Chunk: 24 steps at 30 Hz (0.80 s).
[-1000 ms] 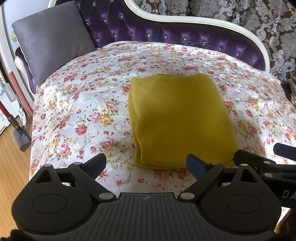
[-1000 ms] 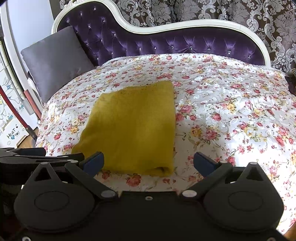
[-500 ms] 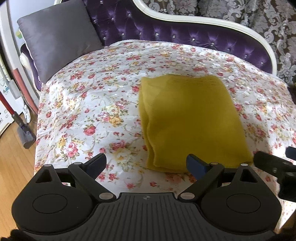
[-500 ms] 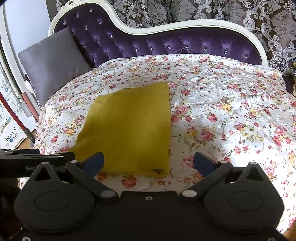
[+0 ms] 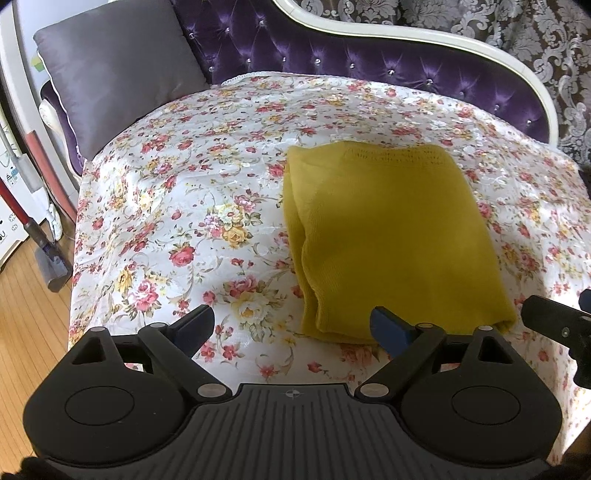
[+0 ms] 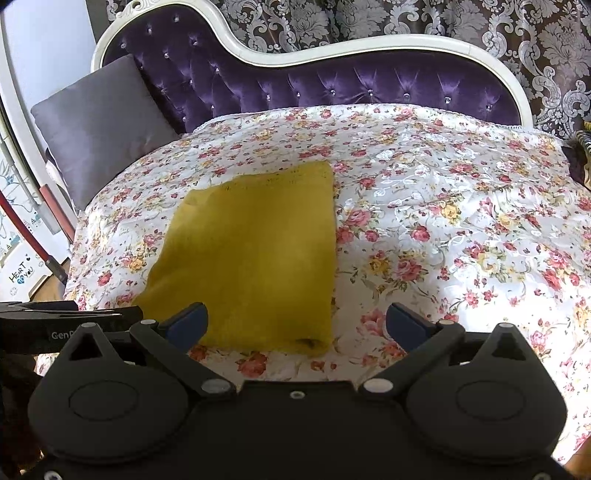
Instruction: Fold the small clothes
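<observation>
Both tongs, left (image 5: 291, 326) and right (image 6: 297, 323), wide open, empty; yellow knit (image 5: 391, 236) soft, floppy — pinch its near-edge corners.

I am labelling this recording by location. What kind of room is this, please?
Probably a room in a home, a bedroom or sitting room. A tufted purple headboard stands behind a floral cover, a grey pillow leans at one end, and damask curtains hang behind.
</observation>
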Each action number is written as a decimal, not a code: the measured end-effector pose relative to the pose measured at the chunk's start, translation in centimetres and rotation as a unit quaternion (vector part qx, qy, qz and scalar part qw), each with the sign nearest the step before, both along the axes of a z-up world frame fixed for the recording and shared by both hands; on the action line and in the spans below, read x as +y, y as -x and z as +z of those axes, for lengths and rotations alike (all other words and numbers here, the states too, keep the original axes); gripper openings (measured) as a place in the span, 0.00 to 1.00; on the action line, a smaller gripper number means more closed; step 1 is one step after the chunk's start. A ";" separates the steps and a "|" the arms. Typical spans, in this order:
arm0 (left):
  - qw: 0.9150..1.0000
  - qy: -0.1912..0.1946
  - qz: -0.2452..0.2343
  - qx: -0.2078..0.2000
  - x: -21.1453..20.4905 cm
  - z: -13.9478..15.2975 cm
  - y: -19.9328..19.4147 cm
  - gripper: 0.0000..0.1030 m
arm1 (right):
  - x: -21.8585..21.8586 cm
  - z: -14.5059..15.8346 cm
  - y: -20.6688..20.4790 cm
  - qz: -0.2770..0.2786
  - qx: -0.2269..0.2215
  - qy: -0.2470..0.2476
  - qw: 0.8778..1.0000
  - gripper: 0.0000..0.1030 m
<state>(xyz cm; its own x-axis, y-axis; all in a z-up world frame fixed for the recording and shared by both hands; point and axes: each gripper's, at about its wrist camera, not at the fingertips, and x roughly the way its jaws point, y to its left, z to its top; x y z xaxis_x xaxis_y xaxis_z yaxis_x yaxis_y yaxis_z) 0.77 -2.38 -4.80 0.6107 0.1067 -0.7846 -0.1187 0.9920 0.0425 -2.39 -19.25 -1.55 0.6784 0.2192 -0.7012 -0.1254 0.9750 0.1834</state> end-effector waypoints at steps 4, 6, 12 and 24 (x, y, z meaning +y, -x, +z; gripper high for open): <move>1.000 0.000 -0.003 0.001 -0.3 -0.1 0.0 0.89 | 0.0 0.0 -0.1 0.001 0.001 0.000 1.000 0.99; 1.000 0.002 -0.007 0.003 -0.3 -0.1 0.0 0.89 | 0.0 0.1 -0.1 0.001 0.001 0.000 1.000 0.99; 1.000 0.006 -0.014 0.009 -0.5 -0.2 0.1 0.89 | 0.1 0.0 -0.1 0.000 0.003 0.001 1.000 0.99; 1.000 0.010 -0.017 0.016 -0.7 -0.4 0.1 0.88 | -0.2 -0.3 -0.4 0.005 0.012 0.001 1.000 0.99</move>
<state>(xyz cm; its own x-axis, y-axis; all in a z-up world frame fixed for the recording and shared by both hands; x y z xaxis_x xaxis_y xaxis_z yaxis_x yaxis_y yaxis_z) 0.68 -3.04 -5.25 0.5889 0.0704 -0.8051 -0.0834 0.9962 0.0261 -2.02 -19.49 -1.87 0.6590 0.2240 -0.7180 -0.1310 0.9742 0.1837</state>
